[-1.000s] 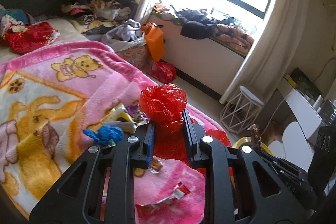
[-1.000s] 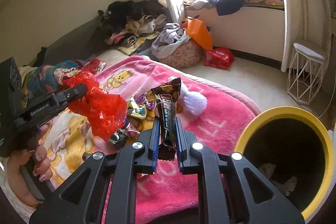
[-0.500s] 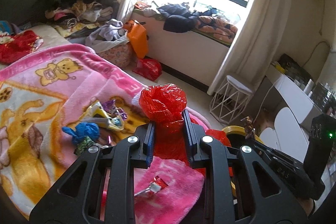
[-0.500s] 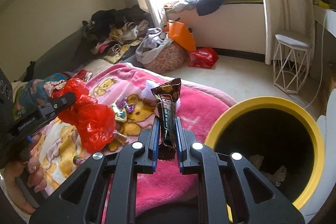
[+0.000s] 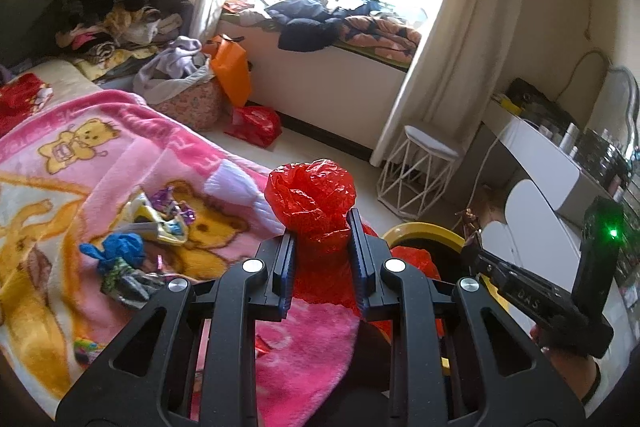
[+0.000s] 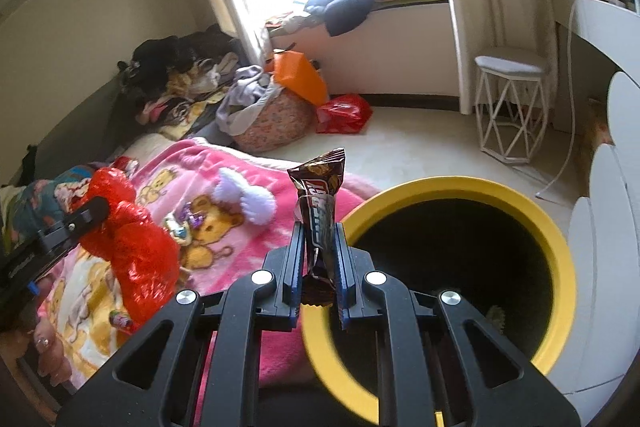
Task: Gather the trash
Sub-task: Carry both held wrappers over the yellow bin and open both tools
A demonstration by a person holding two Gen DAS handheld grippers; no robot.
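My left gripper [image 5: 322, 227] is shut on a crumpled red plastic bag [image 5: 314, 197], which bulges above the jaws and hangs below them over the edge of the pink blanket [image 5: 132, 147]. In the right wrist view the same red plastic bag [image 6: 132, 247] hangs at the left. My right gripper [image 6: 319, 233] is shut on a brown snack wrapper [image 6: 320, 195] that stands upright, just at the near left rim of the yellow-rimmed black bin [image 6: 556, 239]. The bin's rim [image 5: 420, 229] also shows behind the left gripper. Loose wrappers [image 5: 160, 219] and a blue scrap [image 5: 120, 247] lie on the blanket.
A white wire stool [image 6: 510, 107] stands on the floor beyond the bin. A laundry basket [image 6: 272, 119], an orange bag [image 6: 300, 77] and a red bag [image 6: 344, 113] sit by the window seat. White furniture [image 6: 608, 227] is close on the right. A hand [image 6: 48, 343] holds the left gripper.
Both grippers have swung right, away from the blanket and toward the bin, each keeping its hold. The bin now fills much more of the right wrist view.
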